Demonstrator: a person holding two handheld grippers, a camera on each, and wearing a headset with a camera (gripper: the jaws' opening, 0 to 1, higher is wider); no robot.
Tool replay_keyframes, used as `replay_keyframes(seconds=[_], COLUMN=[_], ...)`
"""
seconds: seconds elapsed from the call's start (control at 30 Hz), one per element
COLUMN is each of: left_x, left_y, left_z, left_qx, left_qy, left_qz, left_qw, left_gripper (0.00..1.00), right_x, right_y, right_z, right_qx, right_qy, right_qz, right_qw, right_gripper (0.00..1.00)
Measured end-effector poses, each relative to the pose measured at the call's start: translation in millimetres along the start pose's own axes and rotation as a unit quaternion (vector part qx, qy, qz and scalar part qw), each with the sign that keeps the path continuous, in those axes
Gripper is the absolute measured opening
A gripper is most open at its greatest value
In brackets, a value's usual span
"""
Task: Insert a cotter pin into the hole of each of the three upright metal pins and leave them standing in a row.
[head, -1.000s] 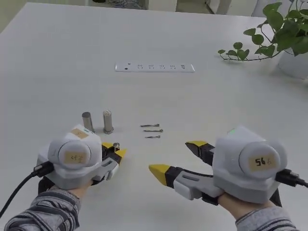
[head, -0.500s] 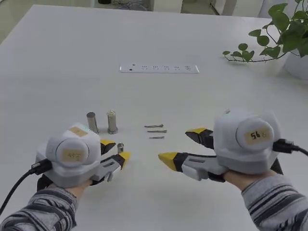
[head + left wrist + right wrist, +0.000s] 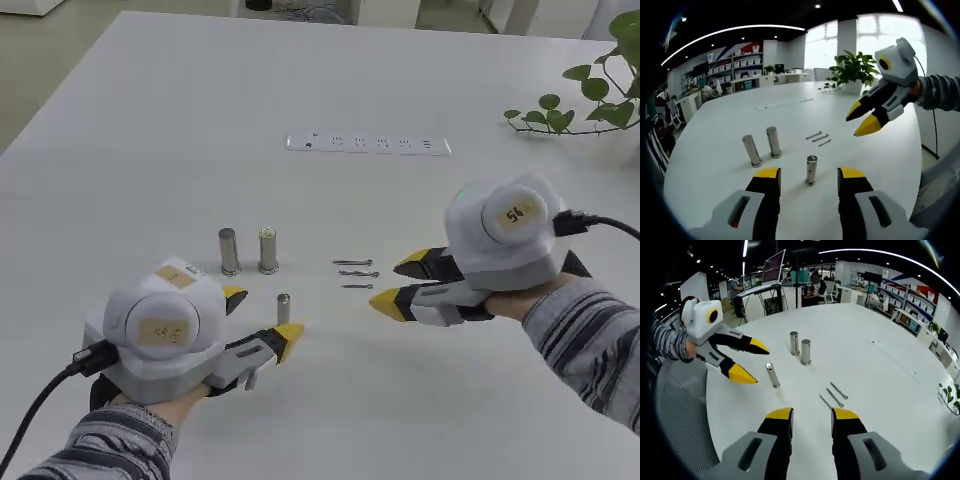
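While my left gripper (image 3: 264,315), jaws spread, brackets one upright silver metal pin (image 3: 283,308), my right gripper (image 3: 389,284), jaws parted and empty, points at three thin cotter pins (image 3: 355,274) lying lengthwise just ahead on the white table (image 3: 150,120).

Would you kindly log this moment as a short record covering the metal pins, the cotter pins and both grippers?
metal pins: three, all upright; two side by side, third pin nearer the person
cotter pins: three, lying loose on the table, none inserted
left gripper: open, jaws either side of the third pin
right gripper: open, tips close beside the cotter pins
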State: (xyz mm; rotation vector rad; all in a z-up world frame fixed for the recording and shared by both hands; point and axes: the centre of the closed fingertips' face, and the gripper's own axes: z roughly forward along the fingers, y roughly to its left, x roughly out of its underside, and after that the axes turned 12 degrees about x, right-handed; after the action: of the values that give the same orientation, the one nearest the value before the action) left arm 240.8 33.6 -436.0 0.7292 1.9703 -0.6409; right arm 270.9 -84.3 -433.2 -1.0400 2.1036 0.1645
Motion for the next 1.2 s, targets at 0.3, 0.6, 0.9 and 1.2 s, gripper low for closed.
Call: replay_keyframes(seconds=[0.3,0.6,0.9,1.2], left_x=[3.4,1.4,10.4,16.2], left_y=[3.2,0.8,0.6,2.2], left_z=[-16.3,-26.8,-39.1,-46.5], left_qx=[-0.019,-0.023,-0.031,-0.039], left_qy=[0.003,-0.016,-0.015,-0.015], left_qz=[0.000,-0.002,-0.016,-0.028], left_qw=[0.9998,0.9996,0.9993,0.9987], left_gripper=[0.52,0.58,0.57,0.54], right_x=[-0.2,7.6,14.2,22.4], right_y=[-6.3,-7.5,-6.7,-3.7], right_z=[21.3,43.9,58.1,66.7], right_qx=[-0.013,-0.046,-0.065,-0.082], right_qy=[0.023,0.055,0.082,0.111], right_qz=[-0.031,-0.069,-0.103,-0.135], right_qw=[0.9992,0.9950,0.9892,0.9811], right_gripper=[0.18,0.13,0.09,0.07])
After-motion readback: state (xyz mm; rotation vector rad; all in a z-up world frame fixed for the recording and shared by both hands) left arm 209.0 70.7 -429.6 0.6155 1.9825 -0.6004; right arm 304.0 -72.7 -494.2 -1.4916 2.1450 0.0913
